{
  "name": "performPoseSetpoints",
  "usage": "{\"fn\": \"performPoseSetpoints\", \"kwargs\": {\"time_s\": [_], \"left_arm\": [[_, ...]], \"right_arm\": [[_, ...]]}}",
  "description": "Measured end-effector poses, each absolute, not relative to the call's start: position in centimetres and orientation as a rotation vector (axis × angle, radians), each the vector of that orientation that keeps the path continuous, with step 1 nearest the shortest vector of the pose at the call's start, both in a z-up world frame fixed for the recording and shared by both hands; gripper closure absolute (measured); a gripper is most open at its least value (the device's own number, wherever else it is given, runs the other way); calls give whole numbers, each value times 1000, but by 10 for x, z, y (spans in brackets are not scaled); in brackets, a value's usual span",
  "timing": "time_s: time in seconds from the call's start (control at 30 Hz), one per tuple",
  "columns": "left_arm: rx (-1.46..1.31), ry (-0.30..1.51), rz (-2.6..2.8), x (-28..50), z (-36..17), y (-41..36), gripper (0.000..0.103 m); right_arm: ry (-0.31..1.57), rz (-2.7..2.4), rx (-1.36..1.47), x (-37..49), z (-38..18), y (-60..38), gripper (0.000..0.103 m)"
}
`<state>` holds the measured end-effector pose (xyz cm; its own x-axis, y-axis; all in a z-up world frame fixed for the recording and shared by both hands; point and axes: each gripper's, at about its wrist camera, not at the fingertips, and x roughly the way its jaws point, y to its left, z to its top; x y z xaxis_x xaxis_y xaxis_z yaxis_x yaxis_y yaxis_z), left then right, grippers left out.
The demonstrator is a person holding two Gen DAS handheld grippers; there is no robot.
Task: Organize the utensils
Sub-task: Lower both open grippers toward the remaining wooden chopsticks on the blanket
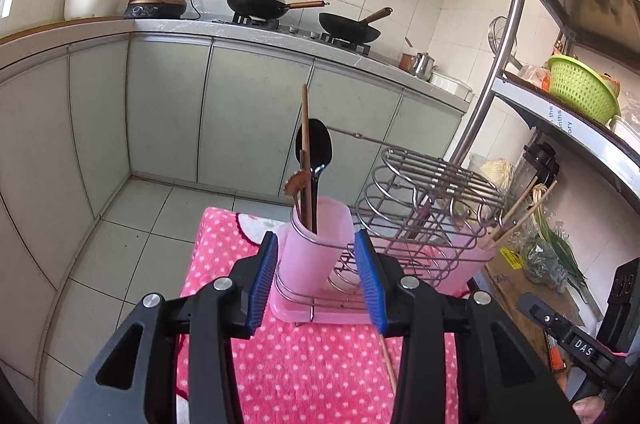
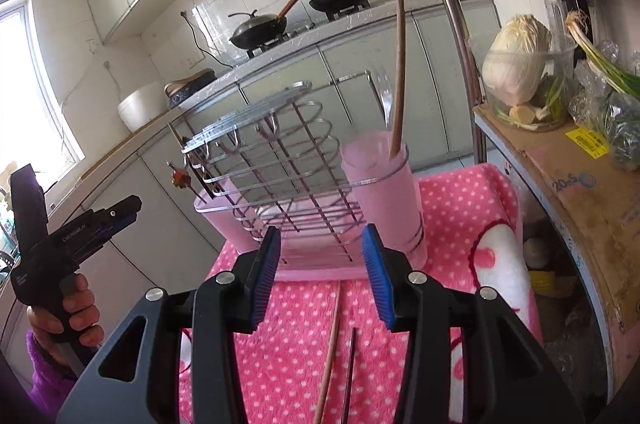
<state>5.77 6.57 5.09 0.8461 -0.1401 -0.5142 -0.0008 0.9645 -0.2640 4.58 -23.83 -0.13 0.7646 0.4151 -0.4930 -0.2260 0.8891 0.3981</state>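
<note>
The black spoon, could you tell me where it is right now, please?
In the left wrist view the black spoon stands bowl-up in the pink cup at the rack's left end, beside wooden chopsticks.

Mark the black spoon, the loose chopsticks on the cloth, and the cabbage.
black spoon (image 1: 314, 144), left wrist view, on its bowl.
loose chopsticks (image 2: 332, 344), right wrist view, on the lighter stick's shaft.
cabbage (image 2: 516, 60), right wrist view, on its leafy side.

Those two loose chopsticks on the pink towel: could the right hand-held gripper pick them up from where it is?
Probably yes. The chopsticks lie bare on the towel just below the open right hand-held gripper, nothing covering them. The utensil rack stands farther back.
</note>
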Motion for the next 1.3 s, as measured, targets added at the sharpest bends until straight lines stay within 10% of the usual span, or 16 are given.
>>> {"fn": "performPoseSetpoints", "kwargs": {"time_s": [0.9, 1.03, 1.3], "left_arm": [[-228, 789, -76, 36, -33, 44, 64], [-214, 799, -74, 36, -36, 44, 64], [-224, 829, -70, 42, -45, 46, 64]], "right_arm": [[989, 328, 365, 51, -105, -218, 60], [1068, 332, 341, 64, -122, -209, 81], [1141, 329, 301, 86, -136, -194, 82]]}}
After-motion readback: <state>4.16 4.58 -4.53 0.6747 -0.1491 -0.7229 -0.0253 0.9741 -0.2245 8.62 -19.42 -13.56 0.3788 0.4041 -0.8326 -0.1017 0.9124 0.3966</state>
